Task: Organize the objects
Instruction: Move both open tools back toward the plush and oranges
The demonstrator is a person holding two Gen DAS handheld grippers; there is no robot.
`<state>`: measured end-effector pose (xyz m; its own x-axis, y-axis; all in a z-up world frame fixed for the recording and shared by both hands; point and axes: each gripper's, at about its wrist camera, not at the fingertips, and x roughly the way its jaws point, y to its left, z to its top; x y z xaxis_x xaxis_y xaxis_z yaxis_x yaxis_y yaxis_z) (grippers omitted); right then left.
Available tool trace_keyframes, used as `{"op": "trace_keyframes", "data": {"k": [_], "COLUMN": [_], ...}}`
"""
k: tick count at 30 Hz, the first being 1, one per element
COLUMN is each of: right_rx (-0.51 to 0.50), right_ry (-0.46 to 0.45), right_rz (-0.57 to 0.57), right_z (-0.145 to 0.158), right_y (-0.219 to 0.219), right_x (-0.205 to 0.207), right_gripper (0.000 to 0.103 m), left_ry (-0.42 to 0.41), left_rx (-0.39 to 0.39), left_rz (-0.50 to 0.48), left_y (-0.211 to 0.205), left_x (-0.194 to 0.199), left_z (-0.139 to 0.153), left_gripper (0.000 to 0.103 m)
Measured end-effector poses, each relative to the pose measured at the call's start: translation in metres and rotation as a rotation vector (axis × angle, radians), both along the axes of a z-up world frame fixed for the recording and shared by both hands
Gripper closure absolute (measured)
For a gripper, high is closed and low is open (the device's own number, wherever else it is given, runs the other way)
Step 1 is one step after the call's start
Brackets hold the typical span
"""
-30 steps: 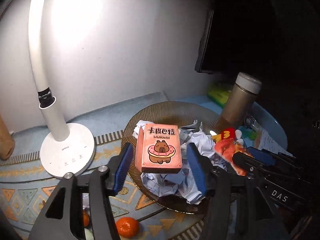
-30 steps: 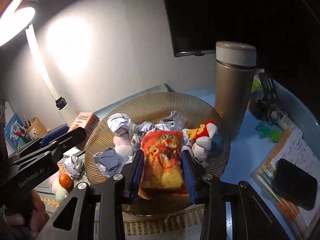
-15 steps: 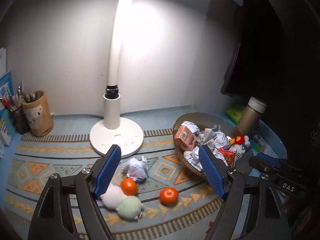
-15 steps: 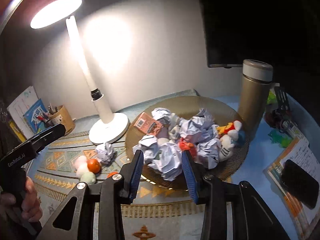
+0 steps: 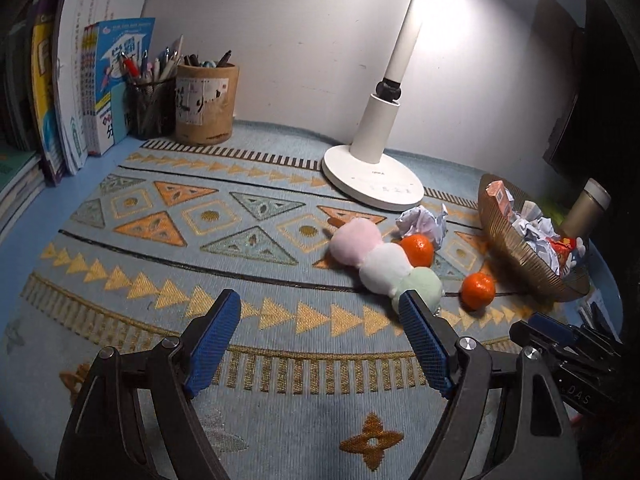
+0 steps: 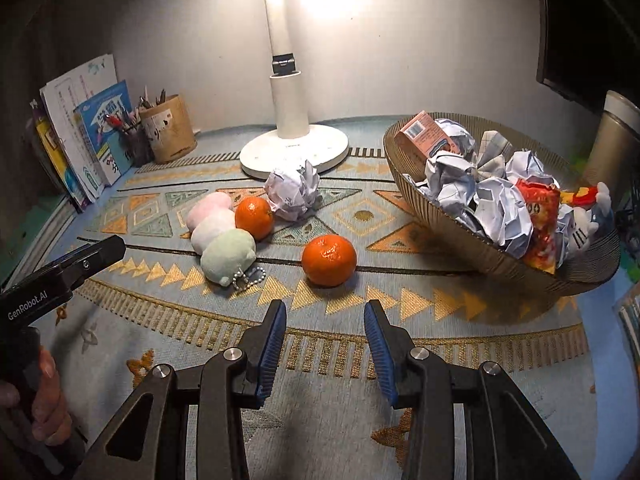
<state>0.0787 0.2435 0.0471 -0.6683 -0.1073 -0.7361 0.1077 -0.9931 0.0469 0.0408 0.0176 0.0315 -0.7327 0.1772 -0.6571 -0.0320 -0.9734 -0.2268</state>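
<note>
A ribbed golden bowl [image 6: 460, 228] [image 5: 516, 256] at the right holds crumpled papers, a pink box [image 6: 420, 136], an orange snack bag [image 6: 540, 216] and a small plush toy. On the mat lie two tangerines [image 6: 329, 260] [image 6: 254, 217], a crumpled paper ball [image 6: 292, 190] and a pink-white-green plush [image 6: 218, 236] [image 5: 384, 260]. My left gripper [image 5: 320, 340] is open and empty, near the green end of the plush. My right gripper [image 6: 325, 344] is open and empty, just in front of the nearer tangerine.
A white desk lamp [image 6: 292, 152] stands at the back. Pen holders [image 5: 204, 104] and books [image 5: 80, 80] are at the back left. A tan flask [image 6: 612, 136] stands behind the bowl. The patterned mat [image 5: 200, 240] covers the desk.
Both grippers let go of the pink box and the snack bag into the bowl, opened, and drew back and left, low over the mat.
</note>
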Motion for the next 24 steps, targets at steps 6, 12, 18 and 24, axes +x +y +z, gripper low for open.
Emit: {"op": "trace_keyframes", "data": {"k": [6, 12, 18, 24], "right_rx": [0.057, 0.087, 0.074, -0.061], "right_ry": [0.009, 0.055, 0.044, -0.032], "right_rz": [-0.051, -0.039, -0.043, -0.039], "right_z": [-0.015, -0.012, -0.012, -0.009], "right_y": [0.002, -0.004, -0.002, 0.014], "right_x": [-0.003, 0.001, -0.001, -0.019], "right_gripper": [0.062, 0.042, 0.042, 0.042], "left_ry": [-0.019, -0.007, -0.016, -0.047], "left_rx": [-0.052, -0.064, -0.062, -0.028], "left_rz": [0.01, 0.021, 0.018, -0.068], "left_y": [0.01, 0.01, 0.01, 0.021], "left_x": [0.001, 0.003, 0.002, -0.005], "left_z": [-0.015, -0.014, -0.015, -0.014], "left_gripper": [0.023, 0.023, 0.023, 0.023]}}
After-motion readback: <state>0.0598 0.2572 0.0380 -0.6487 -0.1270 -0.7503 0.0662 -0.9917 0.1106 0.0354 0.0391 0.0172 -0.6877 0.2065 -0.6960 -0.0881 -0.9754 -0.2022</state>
